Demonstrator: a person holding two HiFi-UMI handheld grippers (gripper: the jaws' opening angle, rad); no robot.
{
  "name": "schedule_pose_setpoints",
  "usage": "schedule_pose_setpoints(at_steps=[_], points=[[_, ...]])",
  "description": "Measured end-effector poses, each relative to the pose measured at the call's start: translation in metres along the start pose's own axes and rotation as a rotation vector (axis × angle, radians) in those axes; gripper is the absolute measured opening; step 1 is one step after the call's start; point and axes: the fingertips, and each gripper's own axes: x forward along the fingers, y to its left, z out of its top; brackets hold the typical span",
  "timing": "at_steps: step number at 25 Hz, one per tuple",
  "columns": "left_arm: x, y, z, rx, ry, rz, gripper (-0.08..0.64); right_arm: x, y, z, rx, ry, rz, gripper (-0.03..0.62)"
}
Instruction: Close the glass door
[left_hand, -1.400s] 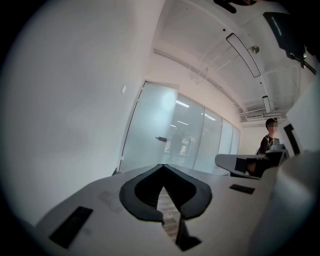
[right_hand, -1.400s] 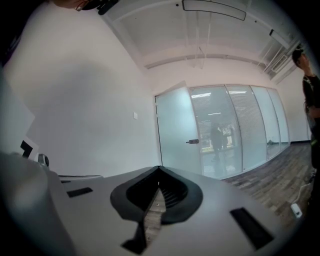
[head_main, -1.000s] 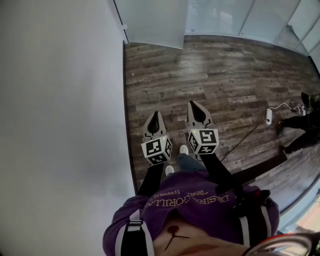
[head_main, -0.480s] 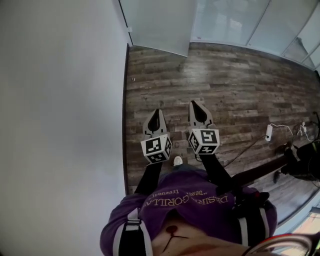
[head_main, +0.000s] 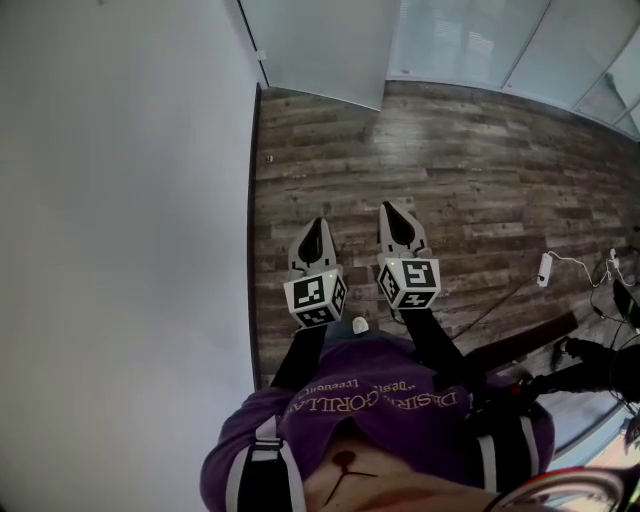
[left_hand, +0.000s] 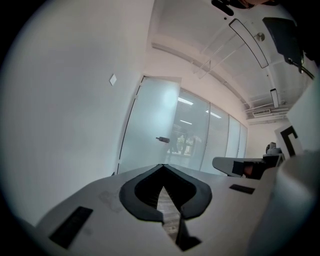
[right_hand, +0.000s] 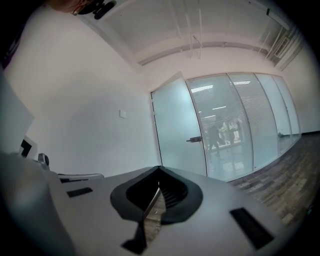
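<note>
Both my left gripper (head_main: 315, 225) and right gripper (head_main: 394, 208) have jaws pressed together, empty. The door (head_main: 320, 45) stands well ahead of both; its handle (right_hand: 195, 140) side is nearer my right gripper.

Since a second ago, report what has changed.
The person has walked forward along the white wall toward the glass door: the white plug on the floor slid down the head view. Left gripper and right gripper stayed shut, empty, side by side.

Frosted glass door (right_hand: 176, 131) stands upright, swung ajar (dark lever handle (right_hand: 195, 140) at mid-height)
</note>
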Motion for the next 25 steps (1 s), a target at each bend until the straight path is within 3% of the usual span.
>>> schedule_pose_setpoints(at_steps=[13, 19, 25], points=[[0.125, 0.071, 0.049, -0.002, -0.033, -0.047, 0.0, 0.147, 0.003, 0.026, -0.009, -0.029, -0.025, -0.003], [0.166, 0.104, 0.071, 0.126, -0.038, -0.067, 0.0, 0.197, 0.012, 0.037, -0.029, -0.035, -0.053, -0.003], [0.193, 0.118, 0.072, 0.066, -0.016, -0.084, 0.0, 0.224, 0.012, 0.036, -0.039, 0.001, -0.067, -0.003]])
